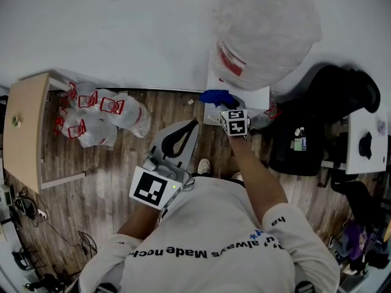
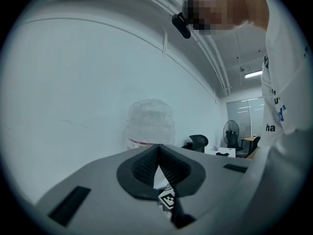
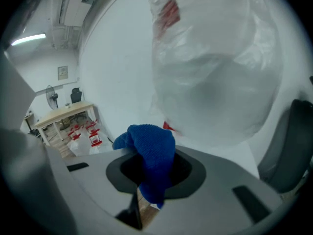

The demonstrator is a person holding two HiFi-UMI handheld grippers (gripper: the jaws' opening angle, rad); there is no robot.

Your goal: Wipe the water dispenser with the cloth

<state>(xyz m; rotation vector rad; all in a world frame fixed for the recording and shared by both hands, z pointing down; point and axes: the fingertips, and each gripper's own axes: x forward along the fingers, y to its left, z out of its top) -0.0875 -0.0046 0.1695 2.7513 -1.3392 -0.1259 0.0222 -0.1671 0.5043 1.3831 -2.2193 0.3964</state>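
The right gripper [image 1: 225, 107] is clamped on the blue cloth [image 1: 219, 96], in the upper middle of the head view; in the right gripper view the cloth [image 3: 151, 151] bunches up above the jaws and a fold of it hangs down through the dark gap between them; the cloth has a nubbly, towel-like weave. The left gripper [image 1: 190, 127] sits lower, near the centre of the frame; its jaws are together at the tips with nothing between them, as the left gripper view [image 2: 158, 148] shows.

The water dispenser [image 1: 244, 96] stands against the white wall at the top right of the head view, with the cloth just at its left edge; whether they touch I cannot tell; its body is white, and the bottle [image 1: 266, 29] on top is wrapped in cloudy, crinkled plastic. A red label shows through the wrap [image 3: 168, 13]; its print is too blurred to read. Lettering on the person's white shirt [image 1: 214, 237] reads "always Made" upside down across the bottom of the frame; the rest is cut off. Clear bags [image 1: 98, 118] with red print, unreadable, lie on the wooden floor at centre left.
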